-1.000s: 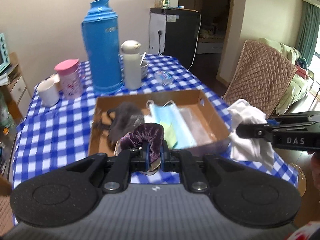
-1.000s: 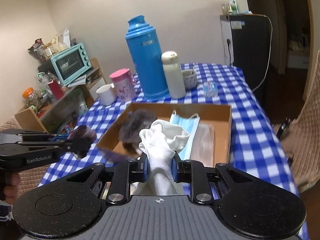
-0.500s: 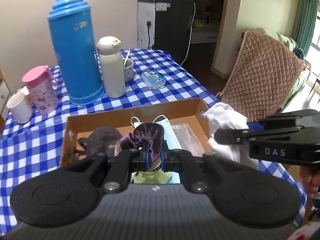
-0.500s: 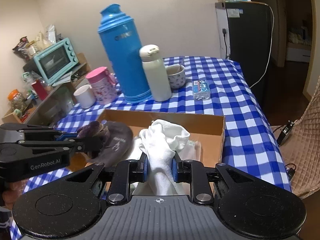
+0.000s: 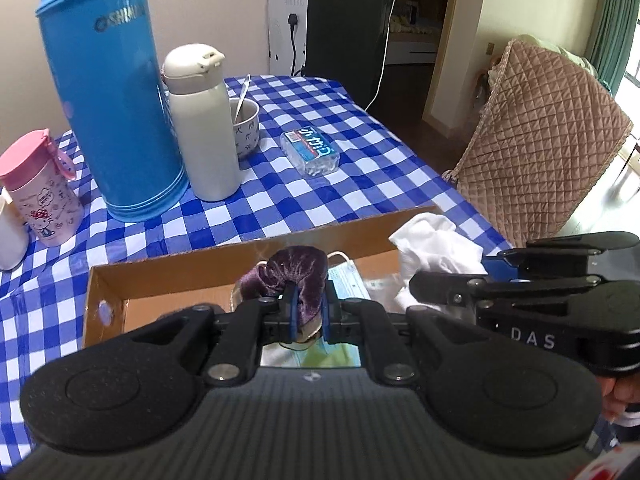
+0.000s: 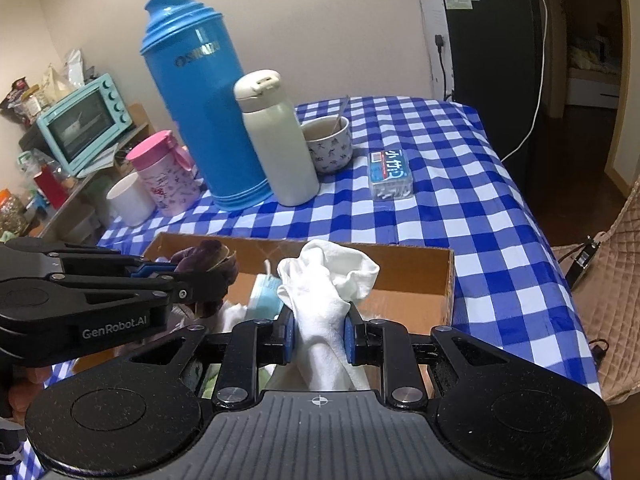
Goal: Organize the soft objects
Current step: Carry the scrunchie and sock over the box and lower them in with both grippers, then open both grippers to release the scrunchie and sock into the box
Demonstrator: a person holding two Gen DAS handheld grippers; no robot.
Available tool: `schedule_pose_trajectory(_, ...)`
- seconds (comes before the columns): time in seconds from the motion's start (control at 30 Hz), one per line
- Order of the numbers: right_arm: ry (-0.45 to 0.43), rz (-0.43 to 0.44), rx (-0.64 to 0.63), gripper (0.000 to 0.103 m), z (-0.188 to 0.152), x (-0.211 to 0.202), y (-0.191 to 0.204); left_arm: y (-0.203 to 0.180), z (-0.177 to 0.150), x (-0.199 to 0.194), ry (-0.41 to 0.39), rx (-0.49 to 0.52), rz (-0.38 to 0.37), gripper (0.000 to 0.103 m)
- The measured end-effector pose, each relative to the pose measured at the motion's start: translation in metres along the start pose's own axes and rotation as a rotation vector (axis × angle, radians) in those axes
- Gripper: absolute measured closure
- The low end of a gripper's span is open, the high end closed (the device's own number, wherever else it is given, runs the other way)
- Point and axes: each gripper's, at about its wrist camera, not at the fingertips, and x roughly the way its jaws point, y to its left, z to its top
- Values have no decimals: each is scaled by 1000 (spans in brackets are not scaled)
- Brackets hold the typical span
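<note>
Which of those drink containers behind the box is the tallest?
The bright blue thermos flask. It towers over the cream bottle beside it, the pink-lidded cup, the white mug and the patterned cup holding a spoon.

Take the cardboard box [image 6: 404,276] as your marker. Behind it on the table [image 6: 460,208] stand the big thermos [image 6: 200,112] and, just right of that, the smaller flask [image 6: 276,144]. Right of the flask sits the cup [image 6: 330,148], with a spoon [image 6: 342,114] in it, and further right lies the packet [image 6: 390,180]. Left of the thermos you've got the lidded mug [image 6: 164,176] and a plain mug [image 6: 128,200]. Over the box, your scrunchie [image 5: 296,276] hangs left, your cloth [image 6: 324,292] right, a mask [image 6: 264,298] lying inside between them.
</note>
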Motion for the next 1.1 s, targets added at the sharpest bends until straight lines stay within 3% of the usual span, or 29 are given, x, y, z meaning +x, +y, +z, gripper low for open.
schedule_pose_trajectory(0.07,-13,4,10,75,0,7,-2,2,1,8,14,1,-4,86)
schedule_pose_trajectory(0.13,-2,4,13,61,1,14,-4,4,1,15,32,-1,-4,82)
schedule_pose_trajectory(0.2,-3,-11,6,55,0,18,-5,5,-1,16,34,5,-8,76)
schedule_pose_trajectory(0.23,-6,-10,-1,52,-1,18,-5,6,-2,17,37,7,-7,70)
schedule_pose_trajectory(0.3,0,-16,-10,50,-2,19,-6,8,-5,16,40,3,-1,68)
schedule_pose_trajectory(0.73,21,-55,-28,46,-12,4,-5,14,-15,-6,44,-43,-16,68)
schedule_pose_trajectory(1.1,3,-45,-15,44,-24,-33,8,8,-27,-42,45,-64,23,68)
